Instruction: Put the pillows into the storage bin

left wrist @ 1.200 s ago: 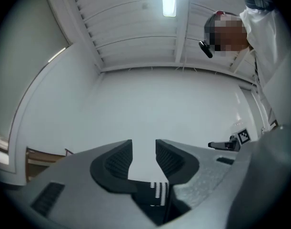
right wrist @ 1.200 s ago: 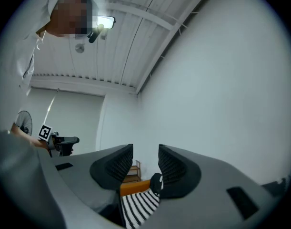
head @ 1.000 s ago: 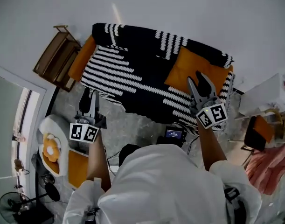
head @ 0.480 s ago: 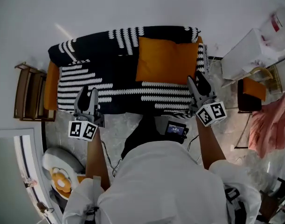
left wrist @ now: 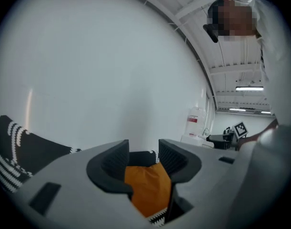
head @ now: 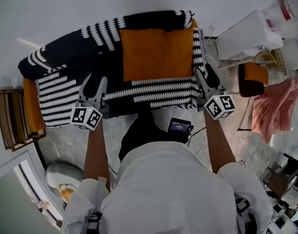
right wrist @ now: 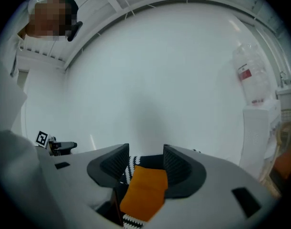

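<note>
An orange pillow point(head: 156, 52) lies flat on the sofa point(head: 66, 72), which is draped in a black-and-white striped blanket. A second orange cushion point(head: 30, 106) shows at the sofa's left end. My left gripper point(head: 94, 84) hovers over the sofa's front edge, left of the pillow, while my right gripper point(head: 206, 74) is at the pillow's right corner. Both are open, their jaws have just been opening, and nothing is between them. The pillow point(left wrist: 147, 187) shows well beyond the left gripper point(left wrist: 143, 151), and likewise the pillow point(right wrist: 145, 190) beyond the right gripper point(right wrist: 146, 159). A white bin-like container point(head: 66, 177) sits on the floor lower left.
A wooden side table point(head: 9, 116) stands left of the sofa. To its right are a white cabinet point(head: 248, 33), a dark chair with an orange cushion point(head: 253, 77) and pink cloth point(head: 273, 106). A small screen device point(head: 179, 126) hangs at the person's waist.
The view has swung so the sofa lies straight ahead with the orange pillow between the grippers. Both grippers have come down toward the sofa's front edge, jaws spread wider.
</note>
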Available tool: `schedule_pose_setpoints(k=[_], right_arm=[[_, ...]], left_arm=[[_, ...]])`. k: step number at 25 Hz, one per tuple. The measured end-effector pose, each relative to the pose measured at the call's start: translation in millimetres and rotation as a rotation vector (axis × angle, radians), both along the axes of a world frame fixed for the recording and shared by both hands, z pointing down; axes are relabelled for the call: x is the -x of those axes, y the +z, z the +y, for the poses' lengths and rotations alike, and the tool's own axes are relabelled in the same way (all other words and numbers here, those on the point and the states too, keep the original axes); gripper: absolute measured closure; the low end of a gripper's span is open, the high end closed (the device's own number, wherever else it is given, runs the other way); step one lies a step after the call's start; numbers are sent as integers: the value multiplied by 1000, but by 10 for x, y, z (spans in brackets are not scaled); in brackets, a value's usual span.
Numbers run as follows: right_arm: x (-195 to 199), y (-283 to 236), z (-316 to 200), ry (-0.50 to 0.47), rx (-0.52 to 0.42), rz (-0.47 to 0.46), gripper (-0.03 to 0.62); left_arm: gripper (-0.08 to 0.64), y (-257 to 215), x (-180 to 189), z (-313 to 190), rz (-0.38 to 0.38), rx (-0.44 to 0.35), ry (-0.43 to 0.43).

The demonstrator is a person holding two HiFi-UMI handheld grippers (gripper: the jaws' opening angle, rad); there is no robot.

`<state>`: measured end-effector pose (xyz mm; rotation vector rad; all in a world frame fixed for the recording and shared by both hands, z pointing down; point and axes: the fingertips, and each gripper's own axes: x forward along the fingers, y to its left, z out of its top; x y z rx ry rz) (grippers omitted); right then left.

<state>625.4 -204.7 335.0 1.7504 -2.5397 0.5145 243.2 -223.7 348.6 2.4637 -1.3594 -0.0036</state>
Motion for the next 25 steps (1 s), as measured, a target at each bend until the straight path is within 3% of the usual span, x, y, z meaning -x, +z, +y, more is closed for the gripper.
schedule_pose_setpoints(k=[5,10,17,21,25], right_arm=[[-235,526,-350,79,107,35,367],[-408,1131,-569,95,217,61,357],[-827,2393,-938,142,419,10,351],[-961,3029,-1048,114,512,67,345],[-1123,3596,-1099,88,627,184,320]], left_arm=[[364,700,-199,-525,-12,113,83],[354,1450,-324,-855,-27,226,122],[334,2498,-479,-1236,-47,379,133],[324,2986,-474,-1334,-61,434,76],[314,3467,-506,-1359,-85,490,74]])
